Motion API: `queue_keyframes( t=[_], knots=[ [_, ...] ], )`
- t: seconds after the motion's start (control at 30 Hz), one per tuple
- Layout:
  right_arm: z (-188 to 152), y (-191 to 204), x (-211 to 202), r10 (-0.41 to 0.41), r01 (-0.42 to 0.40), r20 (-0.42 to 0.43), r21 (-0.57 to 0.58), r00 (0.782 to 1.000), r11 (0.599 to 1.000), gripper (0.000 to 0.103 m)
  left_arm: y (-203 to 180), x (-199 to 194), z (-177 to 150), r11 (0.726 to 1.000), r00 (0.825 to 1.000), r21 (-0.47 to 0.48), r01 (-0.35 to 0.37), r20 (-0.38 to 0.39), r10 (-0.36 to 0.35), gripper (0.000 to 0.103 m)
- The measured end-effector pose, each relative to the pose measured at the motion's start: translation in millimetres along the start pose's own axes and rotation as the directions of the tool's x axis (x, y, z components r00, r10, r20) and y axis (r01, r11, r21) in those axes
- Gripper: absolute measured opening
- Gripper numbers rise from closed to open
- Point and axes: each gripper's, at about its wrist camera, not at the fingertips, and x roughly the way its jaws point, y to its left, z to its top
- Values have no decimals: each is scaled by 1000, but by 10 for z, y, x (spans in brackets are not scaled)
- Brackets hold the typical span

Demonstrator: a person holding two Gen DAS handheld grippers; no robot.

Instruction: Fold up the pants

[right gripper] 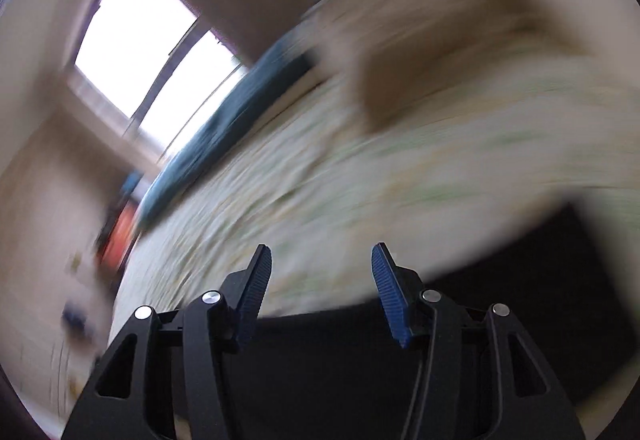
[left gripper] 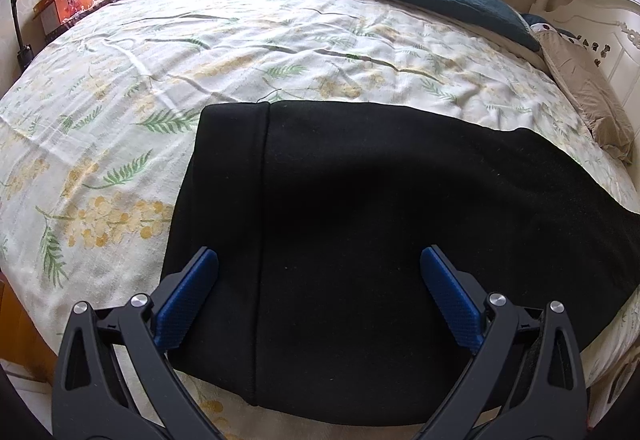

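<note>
The black pants (left gripper: 360, 240) lie flat on the bed (left gripper: 240, 52), folded into a broad dark slab with a seam running up just inside the left-hand jaw of the left gripper (left gripper: 319, 260). That gripper hangs over the near part of the cloth, tilted down at it, jaws spread wide and holding nothing; the fabric sits below and ahead of the blue pads (left gripper: 188, 300), which do not press on it.

The right gripper (right gripper: 321, 260) shows only through heavy blur. Its jaws stand about half open with nothing between them. The pants (right gripper: 520, 300) appear as a dark mass below and to the right of those jaws, while the floral sheet (right gripper: 360, 180) streaks past ahead of them.

Risks from here, as I judge them:

- The right-hand view is so smeared that the edge of the cloth cannot be placed — a grab made at that pace could miss the hem or catch only 1 layer, and the fold would come up lopsided.
- The sheet is loose and wrinkled. Jaws that close too deep could pinch the sheet together with the pants and drag both.
- The left jaws straddle a wide stretch of flat fabric rather than an edge. Closing there would bunch the middle into a ridge instead of lifting a clean corner.
- With 2 grippers not level with one another, an uneven lift would skew the next fold, and the stacked layers could slide apart.
- The near edge of the pants lies close to the bed's edge below the left jaws — a tug toward the person might pull the pants off the mattress.
</note>
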Motion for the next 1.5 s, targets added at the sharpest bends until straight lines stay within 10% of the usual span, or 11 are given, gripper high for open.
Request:
queue_keyframes(
  t=[0.17, 0.4, 0.57, 0.73, 0.87, 1.5],
  knots=[
    [79, -1137, -671, -163, 144, 82, 203, 983, 969, 54, 6, 18, 23, 1000, 1000, -13, -3, -13, 3, 101],
    [7, -1564, -387, -119, 124, -37, 221, 992, 967, 56, 0, 44, 52, 1000, 1000, -19, -22, -20, 21, 101],
    [23, -1405, -175, 12, 14, -134, 195, 991, 981, 56, 11, 54, 70, 999, 999, -27, -28, -26, 28, 101],
    [-14, -1051, 78, -40, 54, -241, 52, 970, 997, 53, 7, 62, 77, 999, 999, -27, -33, -24, 32, 101],
    [-63, -795, 273, -88, 81, -327, -36, 941, 996, 27, 4, 69, 81, 999, 999, -27, -28, -22, 28, 101],
    [-53, 1069, -135, -224, 164, -145, -341, 964, 925, 19, 16, 27, 59, 999, 1000, -29, -22, -7, 22, 101]
  ],
)
